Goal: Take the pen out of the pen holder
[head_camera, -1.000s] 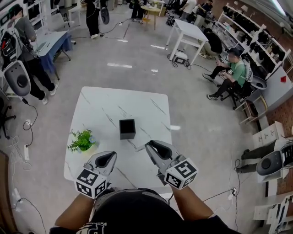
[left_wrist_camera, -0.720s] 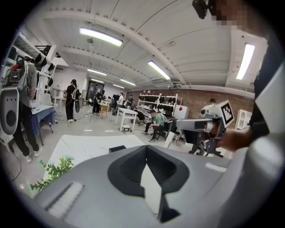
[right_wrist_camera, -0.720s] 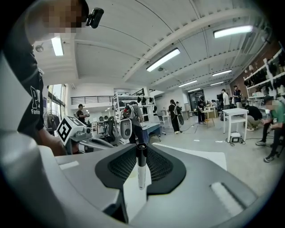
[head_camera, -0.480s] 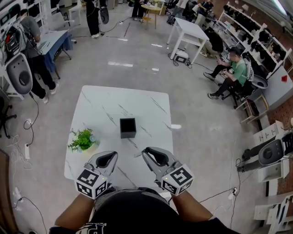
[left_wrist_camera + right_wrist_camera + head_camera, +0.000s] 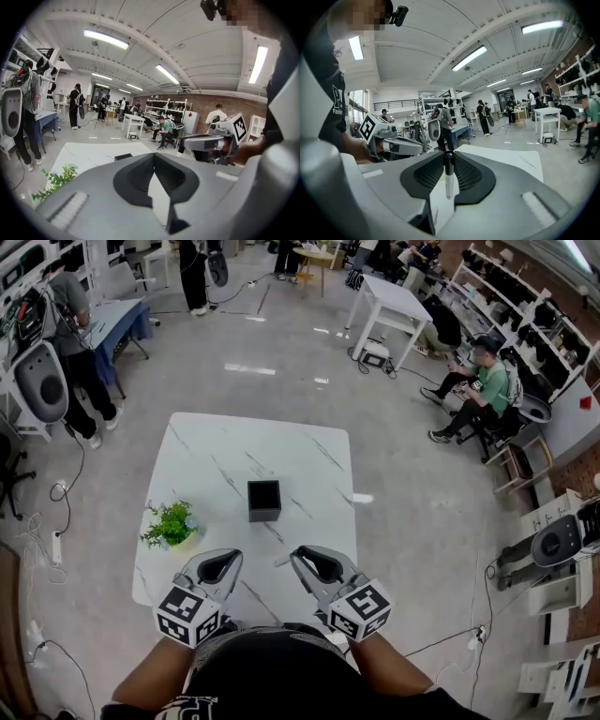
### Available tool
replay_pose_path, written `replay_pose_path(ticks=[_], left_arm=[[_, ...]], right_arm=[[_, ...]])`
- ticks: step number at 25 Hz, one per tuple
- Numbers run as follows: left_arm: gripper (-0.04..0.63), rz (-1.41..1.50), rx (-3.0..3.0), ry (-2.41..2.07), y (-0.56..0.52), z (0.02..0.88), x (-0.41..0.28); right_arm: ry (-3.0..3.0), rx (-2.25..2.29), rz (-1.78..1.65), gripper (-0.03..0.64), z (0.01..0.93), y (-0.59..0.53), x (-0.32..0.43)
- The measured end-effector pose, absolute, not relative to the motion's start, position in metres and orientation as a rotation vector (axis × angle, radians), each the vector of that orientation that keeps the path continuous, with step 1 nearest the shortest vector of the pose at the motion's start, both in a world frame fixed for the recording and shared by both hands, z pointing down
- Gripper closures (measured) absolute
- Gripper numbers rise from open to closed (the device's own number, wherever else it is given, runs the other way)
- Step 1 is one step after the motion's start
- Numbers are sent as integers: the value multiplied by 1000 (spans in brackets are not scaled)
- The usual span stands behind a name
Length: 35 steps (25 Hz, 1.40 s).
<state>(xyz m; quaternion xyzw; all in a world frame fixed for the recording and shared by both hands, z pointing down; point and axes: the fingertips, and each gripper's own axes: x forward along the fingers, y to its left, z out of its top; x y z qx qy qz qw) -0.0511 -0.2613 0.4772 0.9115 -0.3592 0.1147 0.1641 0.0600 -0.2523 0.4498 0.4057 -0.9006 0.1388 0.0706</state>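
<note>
The black square pen holder (image 5: 264, 500) stands upright mid-table, also visible in the left gripper view (image 5: 123, 156). A pen (image 5: 448, 173) with a black cap and white barrel is pinched between the jaws of my right gripper (image 5: 449, 157). In the head view that gripper (image 5: 302, 557) hovers over the table's near edge, well short of the holder, with the pen (image 5: 281, 562) poking out to its left. My left gripper (image 5: 217, 565) hangs beside it near the front edge, shut and holding nothing. The holder's inside is hidden from view.
A small green potted plant (image 5: 169, 524) sits at the left of the white marble table (image 5: 281, 451). Around the table are people, a white table (image 5: 394, 301), chairs, and cables on the floor.
My right gripper has drifted slightly left and toward me with the pen in it. The left gripper has hardly moved.
</note>
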Motion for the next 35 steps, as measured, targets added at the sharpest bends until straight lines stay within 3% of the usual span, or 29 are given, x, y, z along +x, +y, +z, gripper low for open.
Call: replay_pose_path(ticks=[35], left_arm=[[538,339,2597,-1024,-260,480,-52]], right_arm=[[-2698,1136,432,552,470,-250,45]])
